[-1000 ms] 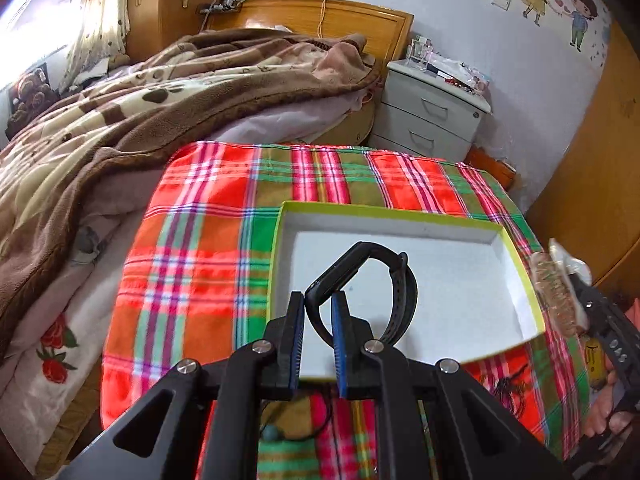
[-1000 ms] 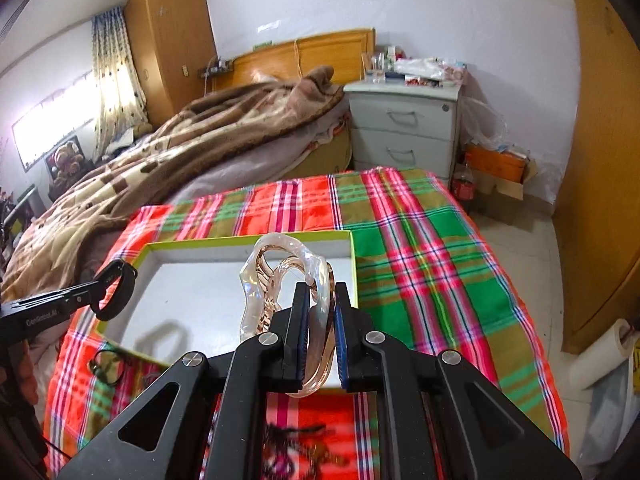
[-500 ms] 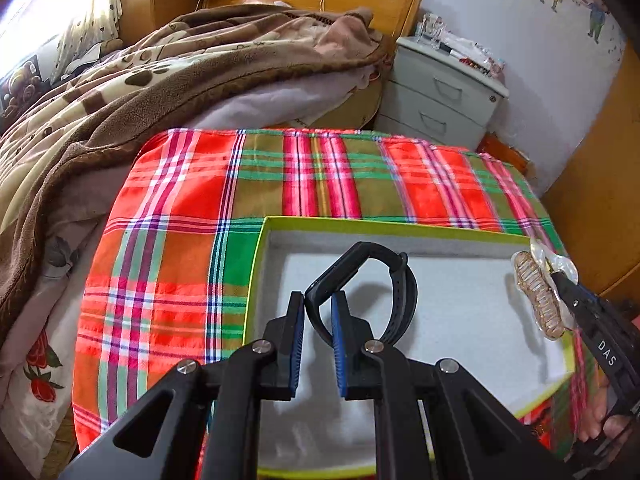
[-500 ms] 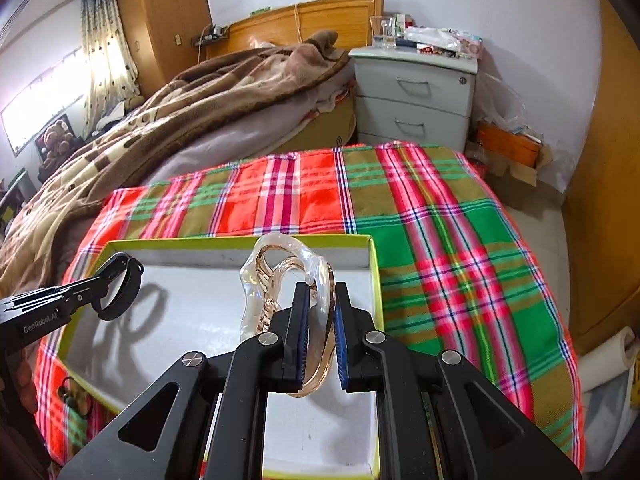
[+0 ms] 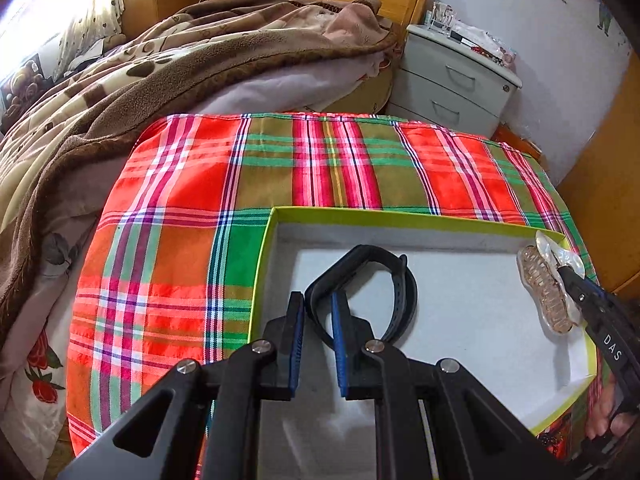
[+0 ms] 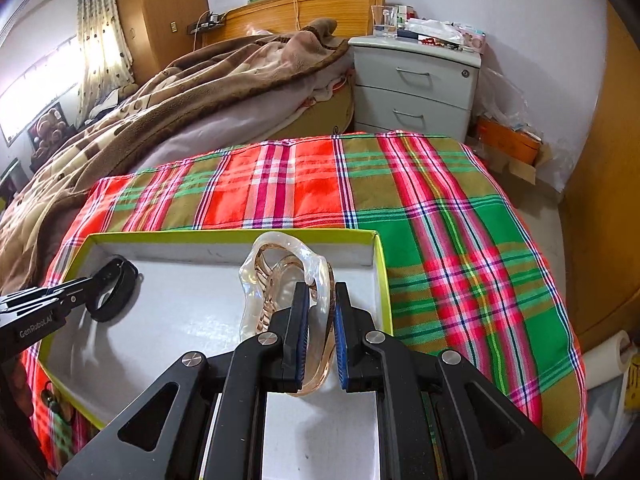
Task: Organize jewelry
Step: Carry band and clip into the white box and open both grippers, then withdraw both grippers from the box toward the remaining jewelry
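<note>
A shallow box with a lime-green rim (image 5: 360, 213) and white inside lies on the plaid cloth; it also shows in the right wrist view (image 6: 224, 233). My left gripper (image 5: 318, 300) is shut on a black wristband (image 5: 384, 280) and holds it over the box's left part; the band also shows in the right wrist view (image 6: 116, 290). My right gripper (image 6: 322, 292) is shut on a clear amber hair claw clip (image 6: 280, 276) over the box's right part. The clip also shows in the left wrist view (image 5: 546, 290).
The red-green plaid cloth (image 6: 440, 208) covers the table. A bed with a brown blanket (image 5: 160, 64) lies behind. A grey nightstand (image 6: 416, 80) stands at the back right. Dark jewelry (image 6: 50, 398) lies on the cloth by the box's front left.
Both grippers have moved forward and lower over the box, each still holding its item. The box now fills more of both views.
</note>
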A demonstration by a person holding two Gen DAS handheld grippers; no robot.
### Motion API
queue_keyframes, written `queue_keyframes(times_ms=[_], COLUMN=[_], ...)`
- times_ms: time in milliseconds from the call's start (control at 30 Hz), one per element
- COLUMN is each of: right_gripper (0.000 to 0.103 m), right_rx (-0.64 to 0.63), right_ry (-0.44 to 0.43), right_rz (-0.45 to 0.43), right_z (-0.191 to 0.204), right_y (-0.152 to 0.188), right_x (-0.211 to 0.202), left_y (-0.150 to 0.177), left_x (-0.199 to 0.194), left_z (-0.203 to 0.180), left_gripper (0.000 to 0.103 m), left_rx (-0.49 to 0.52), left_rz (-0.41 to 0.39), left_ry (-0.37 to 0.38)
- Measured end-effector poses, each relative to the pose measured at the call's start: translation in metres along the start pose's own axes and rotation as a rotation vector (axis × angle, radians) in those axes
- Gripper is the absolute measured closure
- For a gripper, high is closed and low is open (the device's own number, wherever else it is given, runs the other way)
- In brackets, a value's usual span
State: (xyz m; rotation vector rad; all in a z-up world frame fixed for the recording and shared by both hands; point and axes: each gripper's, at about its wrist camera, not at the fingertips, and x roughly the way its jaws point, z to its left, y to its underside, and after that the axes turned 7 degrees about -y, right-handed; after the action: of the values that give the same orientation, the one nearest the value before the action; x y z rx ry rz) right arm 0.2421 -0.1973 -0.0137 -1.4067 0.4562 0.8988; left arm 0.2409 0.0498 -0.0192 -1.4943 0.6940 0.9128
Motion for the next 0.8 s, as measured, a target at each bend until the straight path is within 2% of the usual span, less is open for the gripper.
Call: queue_keyframes(times_ms=[267,500,567,600,800], right_gripper=[0.088,0.085,0.079,0.072,0.071], right_rx=[-0.008,-0.008,-0.008,-0.006,0.003], right_ry=[0.008,0.01,0.01,0.007,-0.003], right_rz=[-0.006,-0.035,-0.045,-0.051,-0.09], right_z=[0.0,-0.001,-0.001,-0.001,0.0], right_y=[0.0,-0.002,-0.002,-0.002,0.004], right_x=[-0.001,-0.008,-0.011,-0.015,-0.035], left_y=[0.001,0.001,0.001,0.002,0.009], left_x=[0.002,0.0,-0.004,-0.006,-0.028], left_z=[-0.001,-0.004,-0.004,-0.003,0.006], left_gripper=[0.087,0.076,0.073,0.072,0.065], left_rx=[0.006,0.01,0.01,0.008,0.004], left_rz=[0.011,0.011,0.005,0.003,-0.032], left_ry=[-0.007,-0.005,-0.003,0.0,0.025])
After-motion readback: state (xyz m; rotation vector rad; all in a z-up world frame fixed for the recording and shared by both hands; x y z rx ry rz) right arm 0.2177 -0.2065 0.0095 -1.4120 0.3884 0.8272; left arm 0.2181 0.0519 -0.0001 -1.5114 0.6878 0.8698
